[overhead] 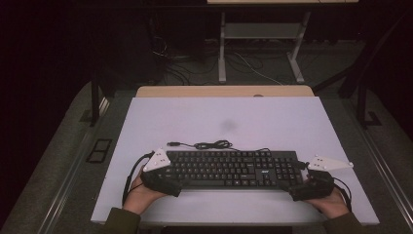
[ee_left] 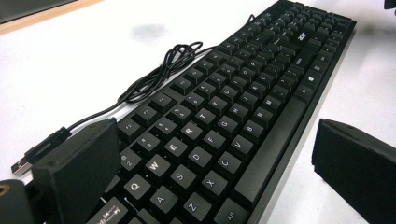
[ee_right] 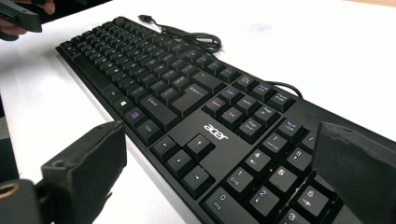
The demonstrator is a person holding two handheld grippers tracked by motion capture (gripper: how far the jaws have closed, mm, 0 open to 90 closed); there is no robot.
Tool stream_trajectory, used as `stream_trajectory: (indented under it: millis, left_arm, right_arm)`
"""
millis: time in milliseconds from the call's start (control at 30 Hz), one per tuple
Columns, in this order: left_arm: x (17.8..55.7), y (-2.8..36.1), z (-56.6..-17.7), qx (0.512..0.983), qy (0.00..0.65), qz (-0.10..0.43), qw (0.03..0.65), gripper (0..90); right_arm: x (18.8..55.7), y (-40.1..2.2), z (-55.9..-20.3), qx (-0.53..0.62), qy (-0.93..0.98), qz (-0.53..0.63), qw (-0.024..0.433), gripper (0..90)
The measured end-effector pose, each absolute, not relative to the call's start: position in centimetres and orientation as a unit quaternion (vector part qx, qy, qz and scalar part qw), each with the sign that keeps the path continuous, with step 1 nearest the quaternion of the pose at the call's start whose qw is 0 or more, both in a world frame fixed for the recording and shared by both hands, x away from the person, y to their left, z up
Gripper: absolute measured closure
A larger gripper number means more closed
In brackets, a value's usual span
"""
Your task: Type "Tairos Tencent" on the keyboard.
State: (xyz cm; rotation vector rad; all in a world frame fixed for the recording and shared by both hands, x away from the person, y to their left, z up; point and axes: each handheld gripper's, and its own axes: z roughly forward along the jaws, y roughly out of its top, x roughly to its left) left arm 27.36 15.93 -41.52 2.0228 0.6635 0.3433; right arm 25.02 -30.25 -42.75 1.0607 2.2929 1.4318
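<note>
Both hands entered the high view at 6 o'clock, each carrying 1 claw at an end of the black keyboard (overhead: 229,168). That keyboard lay across the near half of the white tabletop (overhead: 219,117), long side running from 9 to 3 o'clock, with its cable (overhead: 207,145) coiled just behind it at 12 o'clock.

At 8 o'clock, the left claw (overhead: 164,181) stood wide, its jaws straddling the keyboard's letter end, 1 over the back edge and 1 off the front edge, without pressing it as far as the left gripper view showed. At 4 o'clock, the right claw (overhead: 307,187) was likewise spread wide around the number-pad end, not yet pinching it.

Judging by this, the step in hand was a 2-sided grasp of the keyboard. To do it well, each claw should slide in further so its pads meet the frame edges rather than the keys, then close evenly on both ends together. Lifting level would keep the body from twisting, and the loose cable ought to trail free behind rather than snag.
</note>
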Motion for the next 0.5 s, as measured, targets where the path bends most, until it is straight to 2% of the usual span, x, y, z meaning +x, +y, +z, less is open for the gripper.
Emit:
stream_trajectory:
  millis: [500]
  left_arm:
    - [27.54, 15.48, -41.53, 0.828, 0.273, 0.127, 0.474, 0.8]
  right_arm:
    - [25.36, -30.21, -42.42, 0.367, 0.784, 0.487, 0.113, 3.1]
